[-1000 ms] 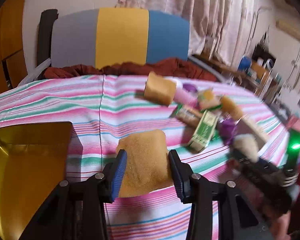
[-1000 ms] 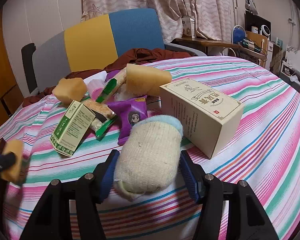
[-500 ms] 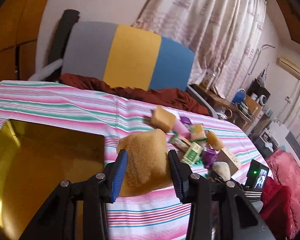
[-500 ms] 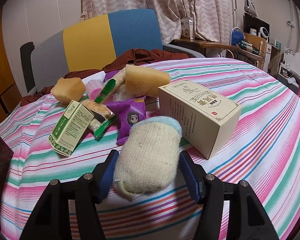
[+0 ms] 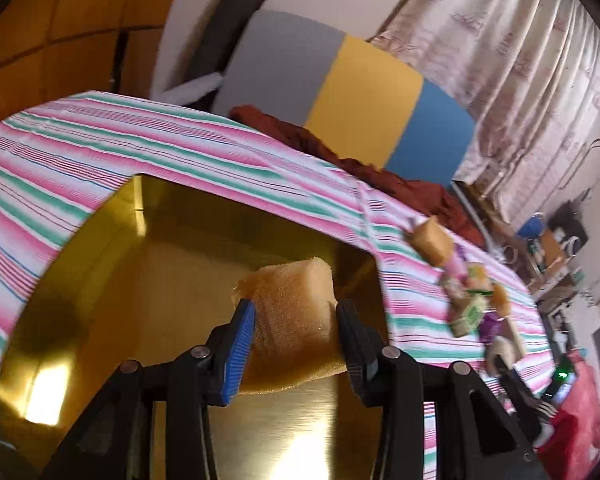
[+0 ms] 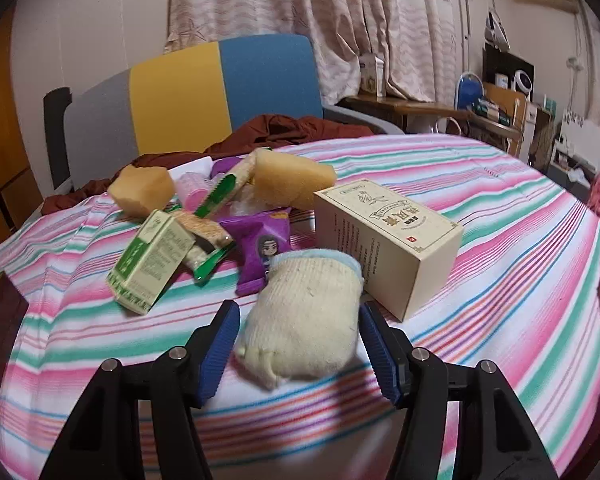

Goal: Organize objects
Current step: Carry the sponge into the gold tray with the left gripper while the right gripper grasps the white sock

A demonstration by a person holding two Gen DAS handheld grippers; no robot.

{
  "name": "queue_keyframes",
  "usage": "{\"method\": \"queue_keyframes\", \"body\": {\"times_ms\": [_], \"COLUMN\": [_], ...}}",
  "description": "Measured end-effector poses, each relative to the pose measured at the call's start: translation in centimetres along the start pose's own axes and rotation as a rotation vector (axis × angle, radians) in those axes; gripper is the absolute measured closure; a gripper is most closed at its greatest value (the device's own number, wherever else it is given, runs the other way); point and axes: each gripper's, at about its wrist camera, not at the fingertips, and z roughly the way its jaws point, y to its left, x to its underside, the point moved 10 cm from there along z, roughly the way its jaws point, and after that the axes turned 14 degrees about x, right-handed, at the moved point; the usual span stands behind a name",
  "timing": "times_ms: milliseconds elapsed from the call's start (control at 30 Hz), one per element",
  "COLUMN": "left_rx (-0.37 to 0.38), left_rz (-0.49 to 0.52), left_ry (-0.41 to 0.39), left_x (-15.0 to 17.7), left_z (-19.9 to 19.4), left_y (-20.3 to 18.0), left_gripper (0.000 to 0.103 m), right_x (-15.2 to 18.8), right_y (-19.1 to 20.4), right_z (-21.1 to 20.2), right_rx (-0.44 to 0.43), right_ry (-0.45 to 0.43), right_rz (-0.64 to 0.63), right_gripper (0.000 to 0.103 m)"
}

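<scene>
**Sponge over the gold tray; sock roll framed but not gripped**

Left gripper (image 5: 294, 346) is clenched on a yellow sponge (image 5: 296, 312), pads pressing both flanks. The sponge hangs above the gold tray (image 5: 112, 280), which sits at the left end of the striped tablecloth (image 5: 180, 156). The tray looks bare inside.

Right gripper (image 6: 298, 346) frames a rolled cream sock (image 6: 306, 316) lying on the cloth. The pads sit just beside its sides with a sliver of gap, so released, not yet squeezing.

Risks, as I judge them:
- A squashed sponge may spring and bounce off the slick tray when let go.
- The sock leans against the cream carton (image 6: 388, 240); closing could nudge the carton or snag the purple snack packet (image 6: 262, 250).

Count, right wrist view:
- Loose sponges in the far pile: two.
- Cartons: two, cream and green (image 6: 152, 258).
- Purple packet: one.
- Green-edged wafer packs: at least two.
- Pink item: one, half hidden.
- Sock rolls: one.
</scene>
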Motion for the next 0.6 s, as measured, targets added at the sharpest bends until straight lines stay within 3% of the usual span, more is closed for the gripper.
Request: {"method": "queue_keyframes", "body": {"times_ms": [200,267,367,467,600], "left_rx": [-0.162,-0.183,-0.147,-0.191,-0.200], "left_rz": [0.003,-0.034,-0.106,-0.095,-0.137], "left_ry": [0.051,0.078,0.064,0.084,0.099], "left_x": [0.8,1.5,1.6,1.7,2.0], "left_z": [0.4,0.6,0.3,0.3,0.1], "left_y": [5.7,7.6,8.8,9.4,10.0], "left_gripper": [0.060,0.060,0.059,0.054,0.038], "right_x": [2.4,2.8,2.3,1.4,0.8], "right_y": [1.1,1.8,3.6,6.4,10.1], "right_z": [-2.8,-4.4,-7.1,-9.9,-13.4], "right_rx": [-0.070,-0.118,-0.191,-0.267,-0.372], "right_ry": [0.026,0.026,-0.001,-0.036,-0.068], "right_rz": [0.014,0.031,0.019,-0.026,-0.063], "right_gripper": [0.044,0.044,0.044,0.044,0.044]}}
